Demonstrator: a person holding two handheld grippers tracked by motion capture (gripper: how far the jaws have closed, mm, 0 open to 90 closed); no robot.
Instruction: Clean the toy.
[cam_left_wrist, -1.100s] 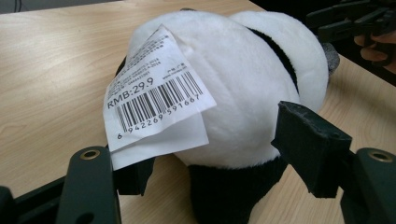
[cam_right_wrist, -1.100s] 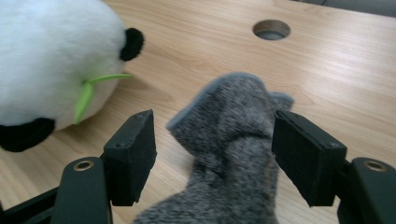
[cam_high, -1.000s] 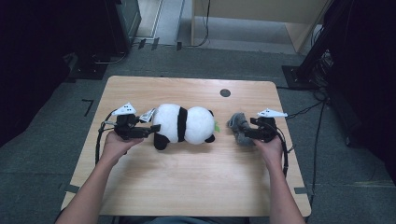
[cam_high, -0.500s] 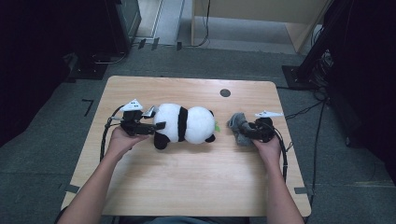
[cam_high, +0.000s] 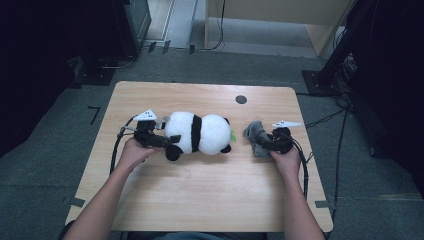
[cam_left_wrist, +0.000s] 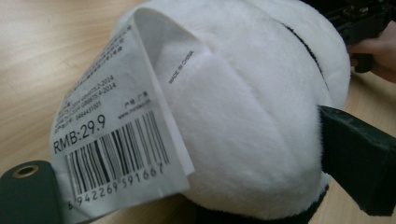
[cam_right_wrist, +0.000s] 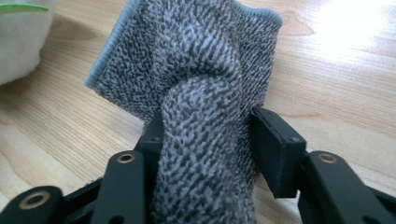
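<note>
A black-and-white plush panda (cam_high: 200, 132) lies on its side in the middle of the wooden table (cam_high: 200, 200). My left gripper (cam_high: 167, 142) is at its left end. The jaws stand wide on either side of the white rump (cam_left_wrist: 243, 116) and have just been opening. A barcode label (cam_left_wrist: 112, 130) hangs in front of the left jaw. To the right of the panda lies a grey knitted cloth (cam_high: 254, 131). My right gripper (cam_high: 260, 142) has just been closing. Its jaws now pinch a bunched fold of the cloth (cam_right_wrist: 196, 60).
A small green leaf (cam_high: 232, 134) sticks out of the panda's right end, close to the cloth. A round black hole (cam_high: 241, 99) sits in the table near its far edge. Dark equipment and cables stand on the floor around the table.
The left hand has slid a little to the right, so its jaws now sit around the panda's end. The right hand has sunk onto the grey cloth, and its jaws have narrowed.
</note>
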